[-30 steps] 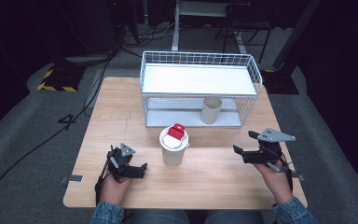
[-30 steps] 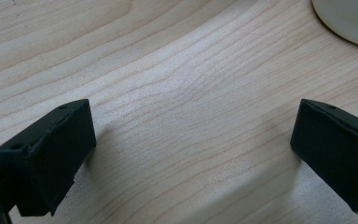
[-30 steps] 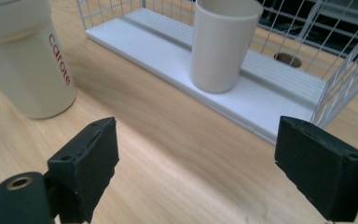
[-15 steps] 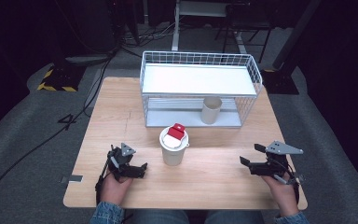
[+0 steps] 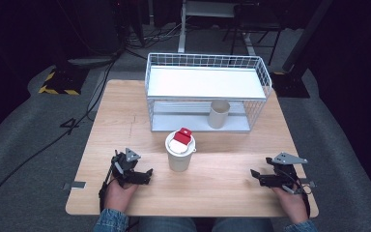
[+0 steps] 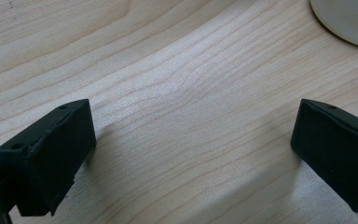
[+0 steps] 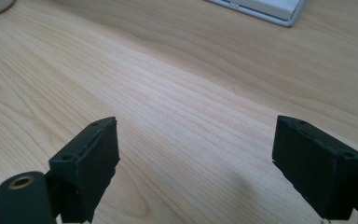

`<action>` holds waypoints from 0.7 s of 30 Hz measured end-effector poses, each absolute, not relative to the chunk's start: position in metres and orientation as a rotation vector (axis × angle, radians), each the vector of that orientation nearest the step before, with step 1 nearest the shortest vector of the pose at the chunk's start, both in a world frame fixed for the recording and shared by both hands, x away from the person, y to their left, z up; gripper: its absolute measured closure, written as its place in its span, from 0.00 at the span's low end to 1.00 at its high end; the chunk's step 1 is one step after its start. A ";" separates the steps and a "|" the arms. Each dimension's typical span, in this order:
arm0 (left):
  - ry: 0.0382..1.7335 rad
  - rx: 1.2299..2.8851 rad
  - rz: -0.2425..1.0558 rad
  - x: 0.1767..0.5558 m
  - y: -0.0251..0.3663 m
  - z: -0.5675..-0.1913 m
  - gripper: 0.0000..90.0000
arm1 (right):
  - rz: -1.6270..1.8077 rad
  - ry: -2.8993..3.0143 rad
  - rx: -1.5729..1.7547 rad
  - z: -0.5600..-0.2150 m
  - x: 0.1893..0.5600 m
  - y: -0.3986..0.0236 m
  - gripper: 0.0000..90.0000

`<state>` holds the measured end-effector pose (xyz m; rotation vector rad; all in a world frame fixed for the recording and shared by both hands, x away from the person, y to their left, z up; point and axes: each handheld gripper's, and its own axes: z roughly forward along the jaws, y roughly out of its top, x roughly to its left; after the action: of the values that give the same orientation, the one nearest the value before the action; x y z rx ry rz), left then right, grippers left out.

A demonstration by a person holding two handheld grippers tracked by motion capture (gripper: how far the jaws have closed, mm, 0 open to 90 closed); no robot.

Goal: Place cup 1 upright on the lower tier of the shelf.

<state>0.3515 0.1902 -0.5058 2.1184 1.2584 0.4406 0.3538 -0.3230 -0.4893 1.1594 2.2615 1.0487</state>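
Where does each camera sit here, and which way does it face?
High view: above the person's side, looking forward and down on the table; both hands, left gripper and right gripper show.
Left gripper view: rides the left gripper, facing bare wood and the white cup; open jaws show.
Right gripper view: faces wood and the wire basket; open jaws show.
Shared: the tabletop.

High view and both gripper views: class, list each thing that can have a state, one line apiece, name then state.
White cup: upright, red-and-white item on top.
Beige cup: upright, open-topped, on the wire rack's lower shelf.
Wire rack: upright, top shelf bare.
Left gripper: open, nothing between.
Right gripper: open, nothing between.
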 end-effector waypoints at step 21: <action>1.253 2.123 0.445 0.350 0.190 -0.506 0.01 | 0.986 2.286 1.193 -0.505 0.359 -0.321 0.15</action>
<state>0.3503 0.1904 -0.5055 2.1226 1.2534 0.4455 0.3590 -0.3211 -0.5047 1.1930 2.2860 0.9858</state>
